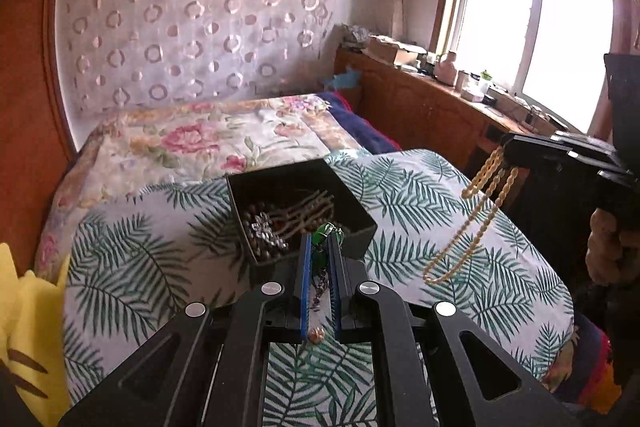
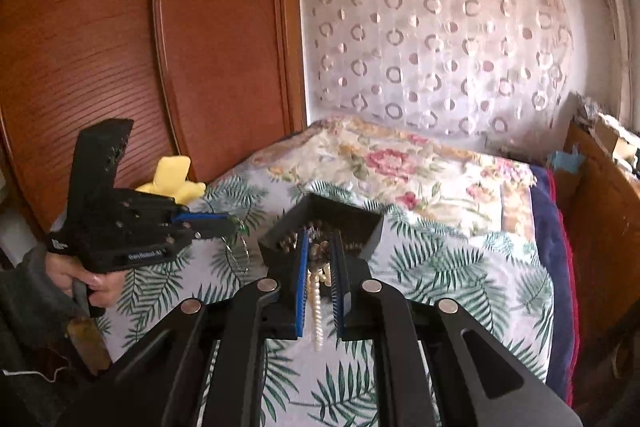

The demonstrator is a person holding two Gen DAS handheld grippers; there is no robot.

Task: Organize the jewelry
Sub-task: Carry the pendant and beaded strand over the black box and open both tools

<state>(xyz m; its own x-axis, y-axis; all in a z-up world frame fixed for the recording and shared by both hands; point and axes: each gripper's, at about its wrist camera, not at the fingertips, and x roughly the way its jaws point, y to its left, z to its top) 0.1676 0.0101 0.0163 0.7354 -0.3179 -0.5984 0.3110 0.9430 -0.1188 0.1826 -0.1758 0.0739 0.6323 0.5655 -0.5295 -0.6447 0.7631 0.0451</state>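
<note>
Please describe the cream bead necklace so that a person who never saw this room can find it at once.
Start at the bed with the palm-leaf cover; a black box of jewelry sits on it. To the right of the box, the right gripper holds the cream bead necklace in the air. Unlike the other jewelry, it hangs as a long pale loop.

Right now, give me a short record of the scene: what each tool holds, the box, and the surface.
left tool: shut on green pendant necklace, its chain hanging below
right tool: shut on cream bead necklace, loop hanging above the cloth
black box: open, holds dark beads and other jewelry
surface: leaf-print cloth over a floral bedspread
</note>
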